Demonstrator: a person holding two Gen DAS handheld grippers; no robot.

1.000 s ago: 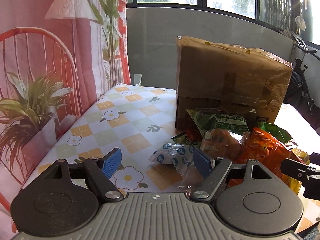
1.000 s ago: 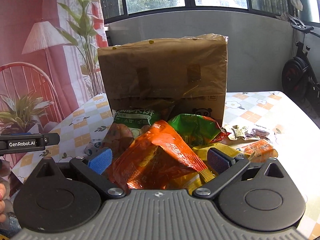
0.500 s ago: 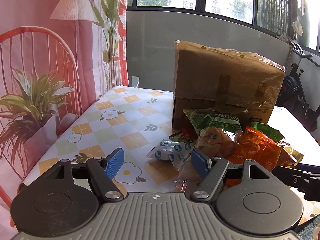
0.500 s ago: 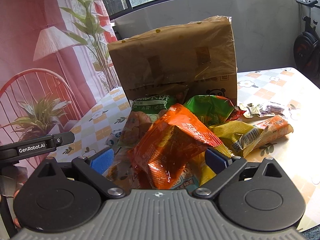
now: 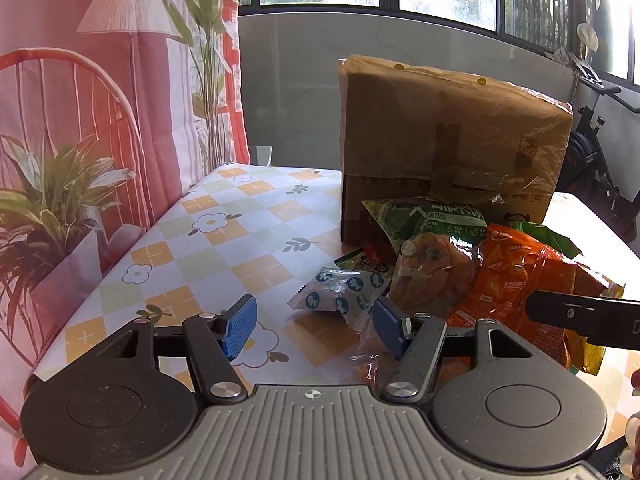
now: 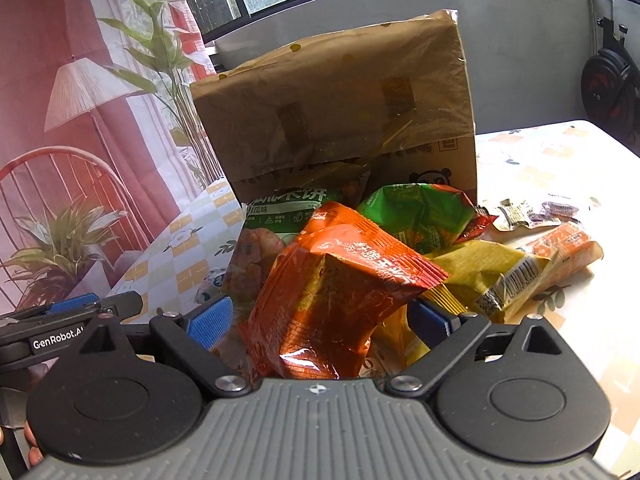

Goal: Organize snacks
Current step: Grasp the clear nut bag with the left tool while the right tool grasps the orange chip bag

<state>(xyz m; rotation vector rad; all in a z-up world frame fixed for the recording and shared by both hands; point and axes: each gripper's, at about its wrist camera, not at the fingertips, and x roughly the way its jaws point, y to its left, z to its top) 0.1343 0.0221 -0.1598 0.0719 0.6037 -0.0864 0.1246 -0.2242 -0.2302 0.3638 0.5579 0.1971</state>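
Plainly, the light, crinkly orange snack bag (image 6: 332,280) is straddled by the right hand-held gripper (image 6: 320,320), whose wide jaws are closing; its puffed middle is best pinched gently.

Your surface (image 5: 240,236) wears a checked cloth of white, pale green and orange squares, dotted with white flowers and small green leaves. At its far edge stands a plain brown box (image 5: 448,152). Before it you have a green packet (image 6: 416,216), an orange-red packet (image 6: 336,292) with pale lettering, a yellow packet (image 6: 480,276) (its barcode black on white) and a small white wrapper (image 5: 340,296) with blue round marks. Your tongs are black with blue ribbed pads (image 5: 240,322). Beyond the left edge hangs a pink curtain (image 5: 80,120) printed with a white lamp and green plants.
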